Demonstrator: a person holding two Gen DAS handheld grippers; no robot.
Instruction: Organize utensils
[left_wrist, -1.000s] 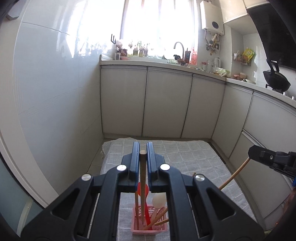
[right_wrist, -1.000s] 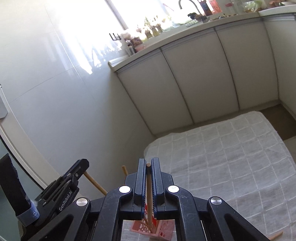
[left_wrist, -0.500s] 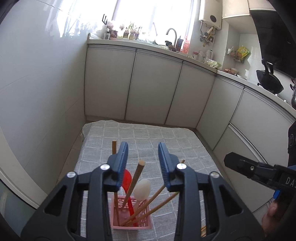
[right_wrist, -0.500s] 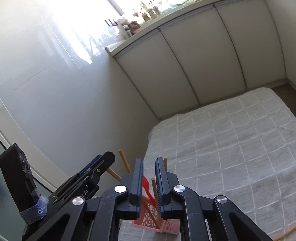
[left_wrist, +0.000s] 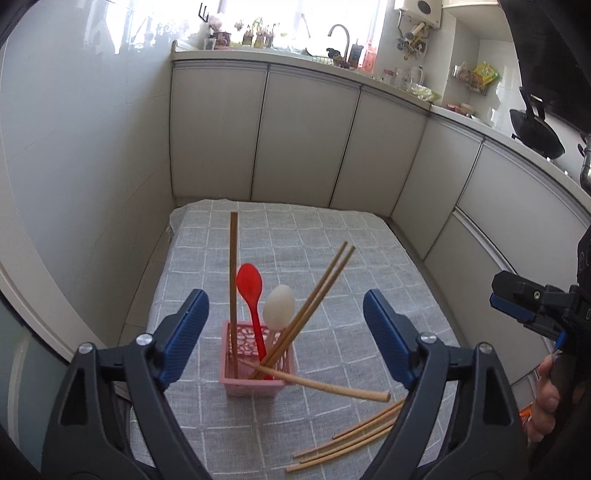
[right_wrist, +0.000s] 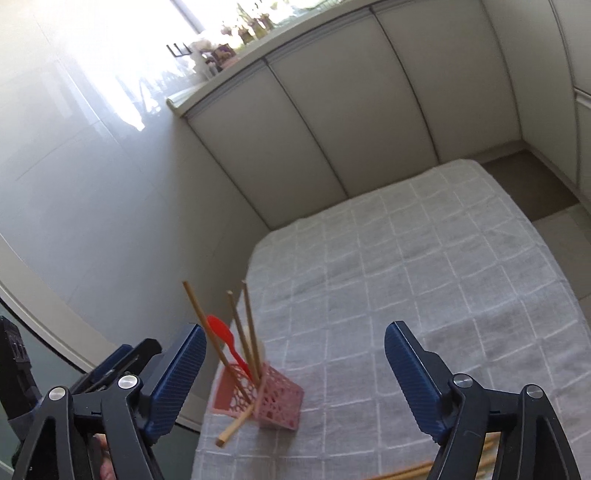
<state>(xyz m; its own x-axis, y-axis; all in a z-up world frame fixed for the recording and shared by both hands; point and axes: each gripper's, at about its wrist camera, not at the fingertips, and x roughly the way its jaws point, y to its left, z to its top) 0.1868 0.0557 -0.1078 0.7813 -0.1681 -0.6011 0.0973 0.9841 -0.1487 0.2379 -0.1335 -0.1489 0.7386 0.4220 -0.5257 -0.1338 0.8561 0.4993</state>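
Both tongs gape wide, gripping nothing: left gripper (left_wrist: 284, 336), right gripper (right_wrist: 295, 373). Below spreads the grey checked cloth (left_wrist: 295, 236). On it stands the pink holder (left_wrist: 255, 386) with chopsticks (left_wrist: 233, 288), red spoon (left_wrist: 250, 286), white spoon (left_wrist: 279, 306). Loose chopsticks (left_wrist: 347, 443) lie beside.

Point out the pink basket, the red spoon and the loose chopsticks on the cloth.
pink basket (left_wrist: 255, 386): left wrist view, front wall.
red spoon (left_wrist: 249, 283): left wrist view, middle of its bowl.
loose chopsticks (left_wrist: 347, 441): left wrist view, mid-length of the bundle.
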